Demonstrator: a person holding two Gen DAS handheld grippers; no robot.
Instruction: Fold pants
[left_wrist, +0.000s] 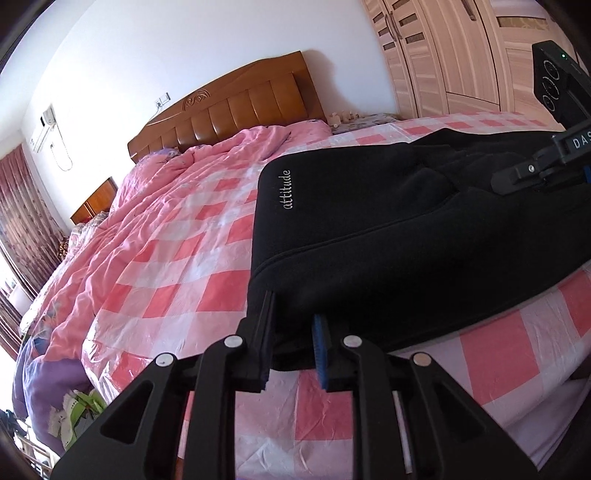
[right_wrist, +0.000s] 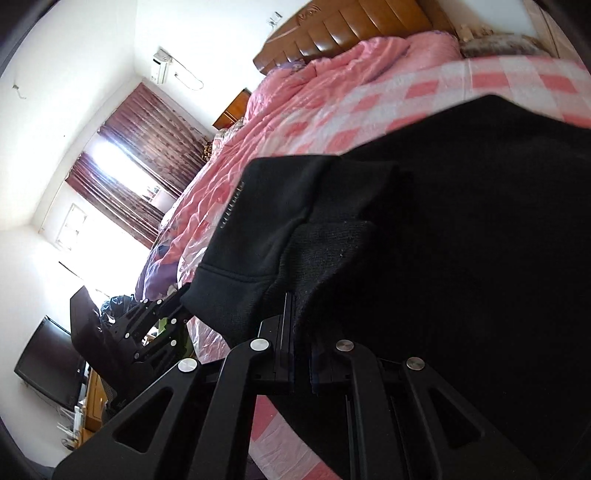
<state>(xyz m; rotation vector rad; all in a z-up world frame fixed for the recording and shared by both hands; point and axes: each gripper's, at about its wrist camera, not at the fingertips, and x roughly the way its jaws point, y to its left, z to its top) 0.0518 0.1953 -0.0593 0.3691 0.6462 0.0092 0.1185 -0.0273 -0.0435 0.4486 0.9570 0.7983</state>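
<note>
Holding the black pants (left_wrist: 388, 229) by their near edge, both grippers are set for the next fold. The pants lie on the bed (left_wrist: 177, 266), on its pink and white checked cover, toward the right side and close to the near edge. The word "attitude" is stitched at the far left corner.

The left gripper (left_wrist: 291, 332) has its jaws pinched on the near left corner of the pants. The right gripper (right_wrist: 301, 332) has its jaws closed tight on a bunched edge of the same pants.

To fold well, I think both hands should lift together and stay level, so the cloth does not sag or twist. Keep the edges lined up, then lay the fold down flat and smooth.

No boxes, bags or baskets for the pants can be seen.
</note>
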